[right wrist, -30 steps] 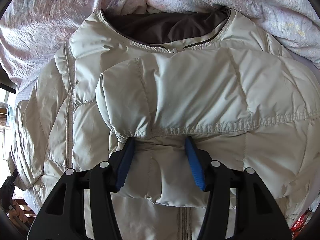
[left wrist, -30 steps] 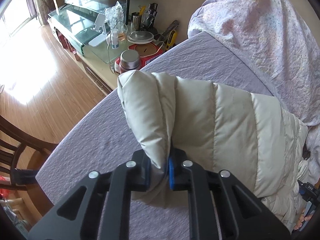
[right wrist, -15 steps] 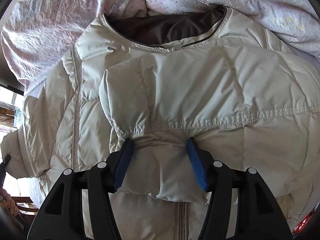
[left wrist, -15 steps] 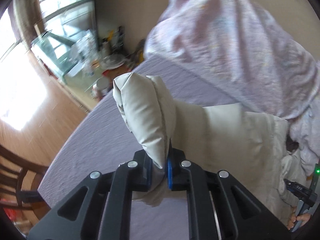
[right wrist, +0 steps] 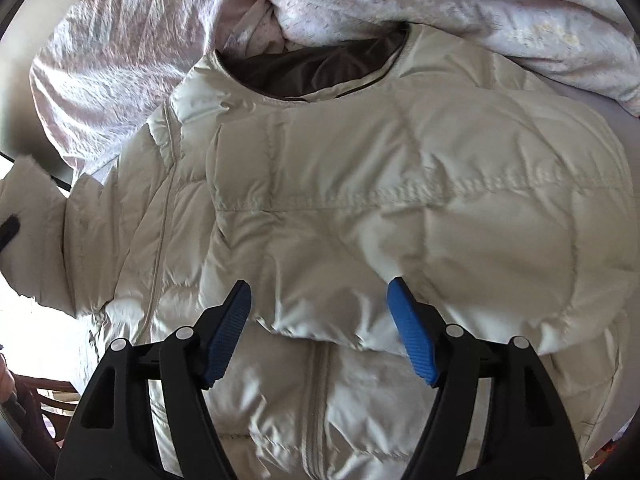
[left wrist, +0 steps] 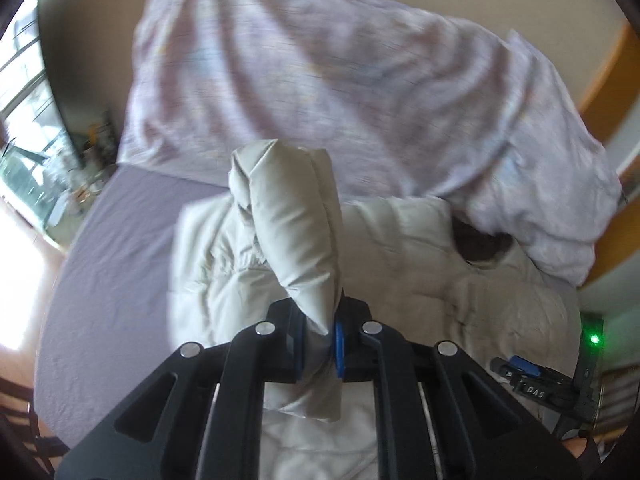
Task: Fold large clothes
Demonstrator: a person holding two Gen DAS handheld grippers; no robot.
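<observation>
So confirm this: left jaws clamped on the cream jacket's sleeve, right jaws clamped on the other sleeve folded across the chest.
Wrong about the right gripper: the right wrist view shows its jaws spread wide, gripping nothing, over the sleeve folded across the cream jacket. The left gripper is clamped on its sleeve, as you said.

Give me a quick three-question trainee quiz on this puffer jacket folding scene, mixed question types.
1. True or false: the left hand-held gripper is shut on a sleeve of the cream puffer jacket.
2. Multiple choice: the right hand-held gripper is A) clamped on the collar, B) open with its jaws apart over the folded-in sleeve on the jacket front, C) gripping the floral duvet.
3. Fill in: the jacket lies on a bed with a ____ coloured sheet.

Key: 1 true; 2 B; 3 lilac (pale purple).
</observation>
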